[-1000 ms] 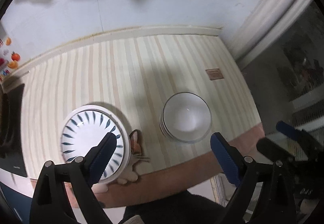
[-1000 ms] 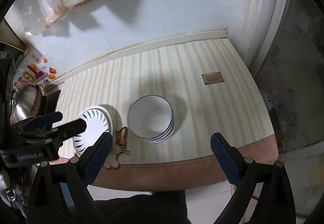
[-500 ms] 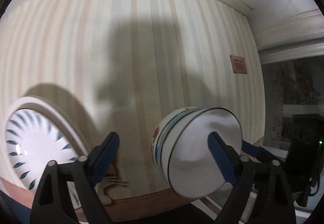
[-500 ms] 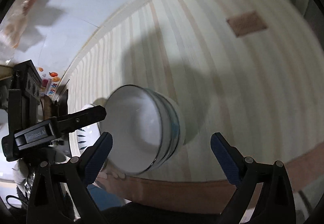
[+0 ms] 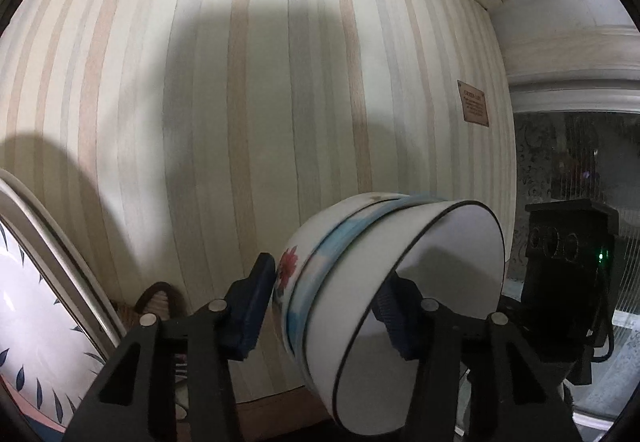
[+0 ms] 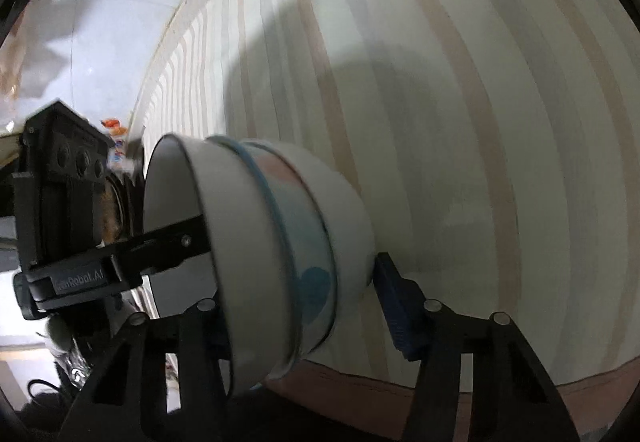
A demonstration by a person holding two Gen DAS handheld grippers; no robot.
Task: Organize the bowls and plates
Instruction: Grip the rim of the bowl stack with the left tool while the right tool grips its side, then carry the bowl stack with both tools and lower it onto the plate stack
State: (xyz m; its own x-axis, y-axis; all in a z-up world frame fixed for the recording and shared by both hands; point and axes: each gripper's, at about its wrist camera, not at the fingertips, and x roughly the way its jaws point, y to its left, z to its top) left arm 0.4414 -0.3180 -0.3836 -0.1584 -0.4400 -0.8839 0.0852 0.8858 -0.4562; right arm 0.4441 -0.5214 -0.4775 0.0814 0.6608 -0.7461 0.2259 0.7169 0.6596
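Observation:
A stack of white bowls (image 5: 384, 282) with blue bands and a red flower stands near the table's front edge; it also shows in the right wrist view (image 6: 272, 250). My left gripper (image 5: 328, 306) straddles the stack's left wall, one finger outside, one inside the top bowl. My right gripper (image 6: 300, 302) straddles the stack's right wall in the same way. Both sets of jaws have narrowed onto the walls; whether they press firmly is unclear. A white plate with blue leaf marks (image 5: 36, 306) lies at the left.
The striped tablecloth (image 5: 280, 82) covers the table, with a small brown label (image 5: 474, 108) at the right. A small brown trinket (image 5: 156, 298) lies between plate and bowls. The wall and its trim run along the far edge (image 6: 168, 42).
Both grippers have dropped from high above the table down to the bowl stack. Their jaws have narrowed from wide open to straddle the stack's walls from opposite sides.

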